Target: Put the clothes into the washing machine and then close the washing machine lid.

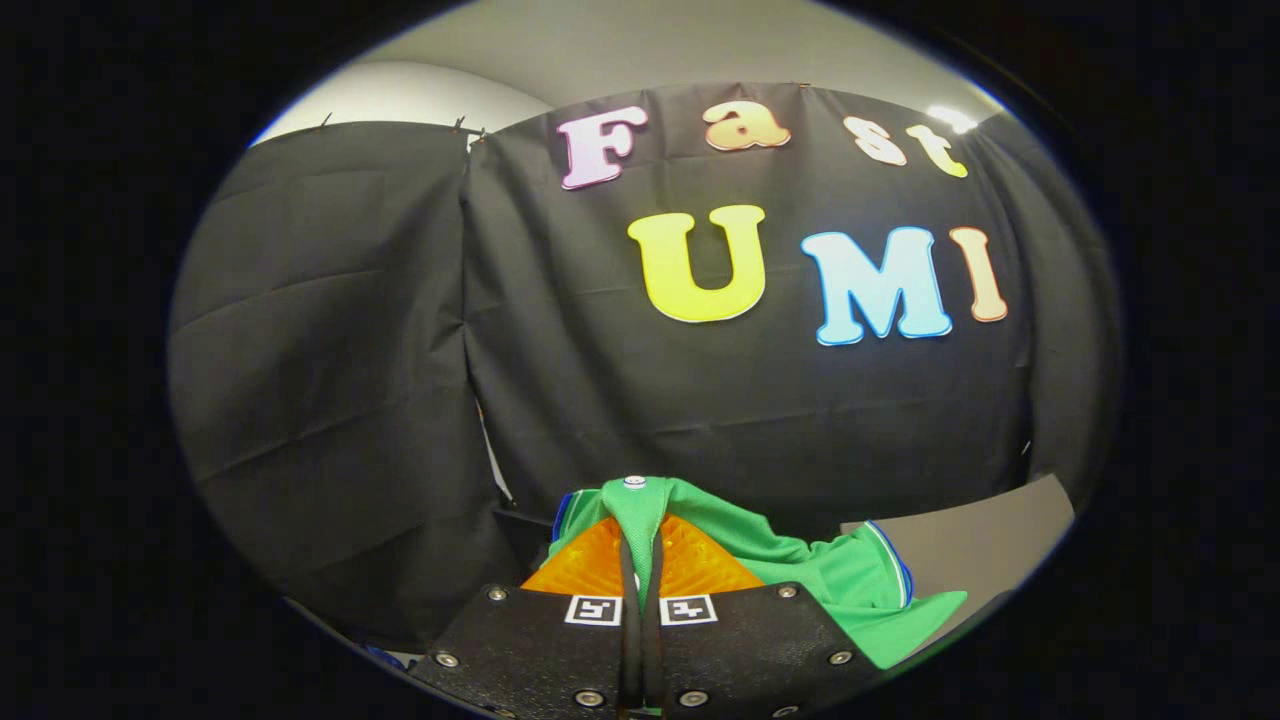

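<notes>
**Green shirt in the grip, carried high**

While the fingers are pressed together on a fold of the green shirt (800, 575), the step in hand is, as I judge it, to carry the shirt to the washing machine. The gripper (640, 560) should keep this firm pinch — if it loosens, the cloth will probably slip out, because it is thin and smooth. I would move slowly, hold the shirt above the opening, and release only when most of the cloth hangs inside.

Relative to the fingers, the shirt lies like this: one fold with a small white button stands up between the tips and wraps over them, and the rest spreads to the right of the fingers and hangs down there — in front of a grey board (985, 545) just beyond.
</notes>
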